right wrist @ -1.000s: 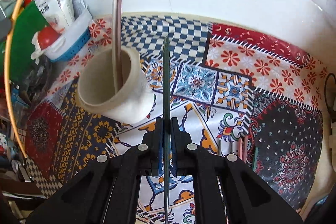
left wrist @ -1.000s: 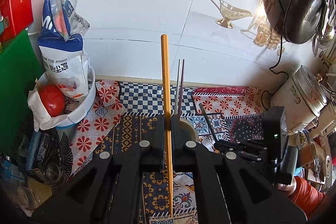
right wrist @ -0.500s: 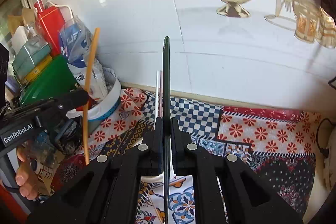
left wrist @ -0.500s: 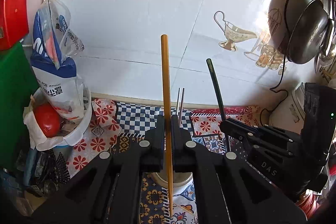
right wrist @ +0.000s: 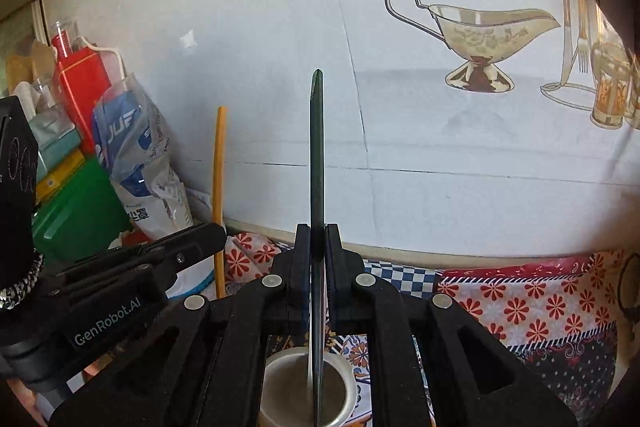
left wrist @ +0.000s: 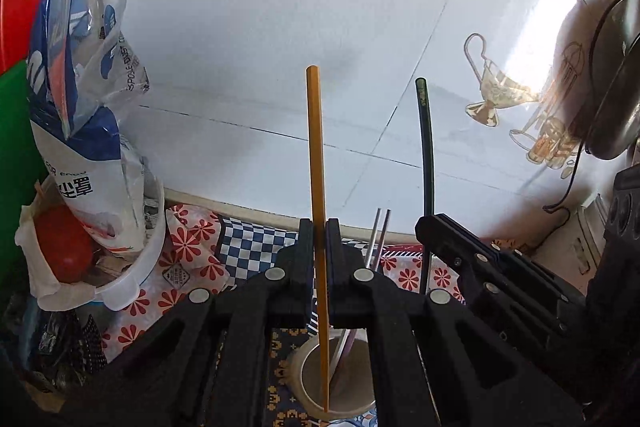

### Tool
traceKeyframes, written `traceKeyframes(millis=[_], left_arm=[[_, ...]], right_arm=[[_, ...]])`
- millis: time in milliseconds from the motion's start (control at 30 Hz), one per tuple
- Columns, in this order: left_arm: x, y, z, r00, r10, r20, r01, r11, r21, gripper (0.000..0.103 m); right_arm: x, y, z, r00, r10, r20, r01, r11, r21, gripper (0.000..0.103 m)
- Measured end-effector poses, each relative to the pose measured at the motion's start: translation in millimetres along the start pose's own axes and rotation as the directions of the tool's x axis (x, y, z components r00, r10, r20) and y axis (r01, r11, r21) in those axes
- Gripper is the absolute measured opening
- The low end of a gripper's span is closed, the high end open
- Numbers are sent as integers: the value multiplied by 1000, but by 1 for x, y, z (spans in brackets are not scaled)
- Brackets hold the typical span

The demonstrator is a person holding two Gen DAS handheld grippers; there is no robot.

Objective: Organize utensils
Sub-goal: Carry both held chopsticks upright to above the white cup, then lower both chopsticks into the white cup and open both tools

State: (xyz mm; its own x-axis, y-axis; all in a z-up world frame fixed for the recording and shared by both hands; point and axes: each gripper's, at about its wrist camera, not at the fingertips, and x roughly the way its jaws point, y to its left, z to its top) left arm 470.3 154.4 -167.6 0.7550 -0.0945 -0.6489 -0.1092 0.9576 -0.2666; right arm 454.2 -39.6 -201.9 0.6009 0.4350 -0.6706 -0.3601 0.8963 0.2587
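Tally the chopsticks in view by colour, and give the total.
Orange chopstick, in the left gripper: 1
Dark green chopstick, in the right gripper: 1
Silver chopsticks, standing in the cup: 2
Total: 4

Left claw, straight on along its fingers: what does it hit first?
Probably the white cup: the orange chopstick clamped in the left claw already points into its mouth, beside two metal chopsticks. Depth is unclear.

- Orange chopstick [left wrist: 316, 163]: upright, pinched between the left gripper [left wrist: 319, 227] jaws, lower tip inside the cup.
- Dark green chopstick [right wrist: 317, 155]: upright, pinched between the right gripper [right wrist: 318, 231] jaws, above the cup.
- White cup [left wrist: 304, 383]: below both, holding two metal chopsticks [left wrist: 378, 239].
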Motion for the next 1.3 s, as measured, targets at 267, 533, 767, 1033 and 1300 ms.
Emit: traceKeyframes(millis=[267,533,767,1033,1300], left_arm=[[22,3,-16,1000,20,15,-20,1000,12,4],[25,2,-38,999,11,-43,-8,997,72,4],[18,3,-53,992,-9,-124,22,995,100,3],[-3,-3,-59,988,-7,-155,28,991,132,3],[-45,-22,-56,992,-4,-127,26,984,177,4]], right_arm=[[22,-9,-19,1000,-15,-22,16,998,55,6],[24,-8,-36,998,-25,-65,26,999,21,6],[13,-7,-47,993,-30,-118,31,1000,2,6],[-2,5,-58,981,-41,-188,27,997,-76,6],[-40,12,-58,980,-79,-182,55,990,-131,6]])
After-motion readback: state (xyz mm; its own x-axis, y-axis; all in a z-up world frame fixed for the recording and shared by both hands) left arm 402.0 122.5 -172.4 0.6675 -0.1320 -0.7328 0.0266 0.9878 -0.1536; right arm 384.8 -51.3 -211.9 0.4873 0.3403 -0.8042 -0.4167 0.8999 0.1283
